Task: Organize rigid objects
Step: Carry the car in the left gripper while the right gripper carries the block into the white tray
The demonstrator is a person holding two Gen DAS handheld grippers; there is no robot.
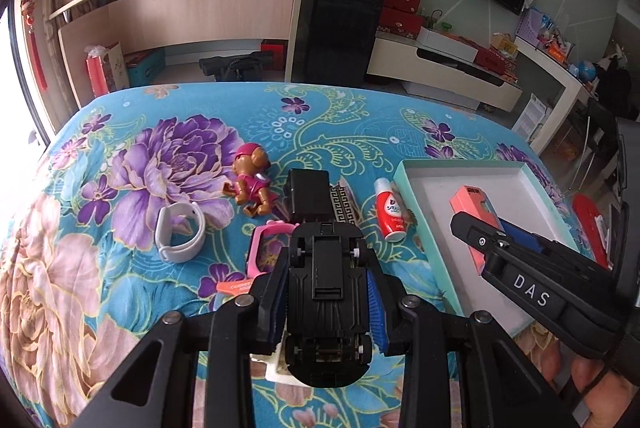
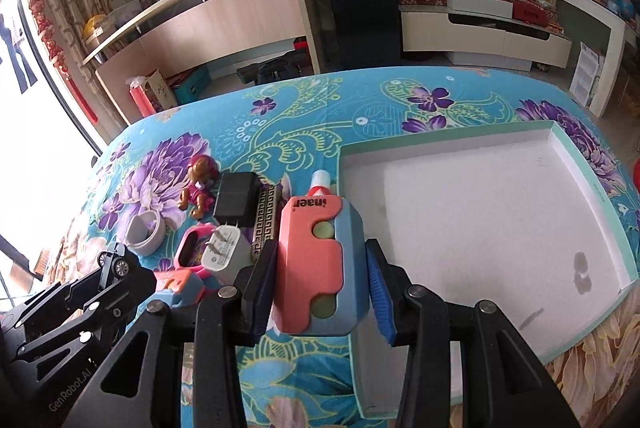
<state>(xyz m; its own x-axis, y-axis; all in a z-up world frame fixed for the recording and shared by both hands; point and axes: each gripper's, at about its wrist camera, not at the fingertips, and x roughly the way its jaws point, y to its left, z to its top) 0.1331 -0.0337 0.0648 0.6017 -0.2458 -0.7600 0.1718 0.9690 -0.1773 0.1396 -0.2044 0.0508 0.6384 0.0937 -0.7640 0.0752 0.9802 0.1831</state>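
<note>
My left gripper (image 1: 326, 300) is shut on a black toy car (image 1: 326, 280), held underside up above the floral bedspread. In the right wrist view the car (image 2: 116, 262) and the left gripper (image 2: 120, 280) show at the lower left. My right gripper (image 2: 320, 288) is shut on a pink-and-blue box (image 2: 316, 268) at the left wall of a teal-rimmed white tray (image 2: 500, 212). From the left wrist view, the right gripper (image 1: 492, 228) holds that box (image 1: 474, 202) over the tray (image 1: 460, 165).
On the bedspread left of the tray lie a toy dog figure (image 1: 250, 184), a white wristband (image 1: 180, 232), a black adapter (image 1: 308, 194), a pink watch (image 1: 266, 248), a red-and-white bottle (image 1: 390, 212), a white plug (image 2: 224, 252) and a patterned box (image 2: 266, 220).
</note>
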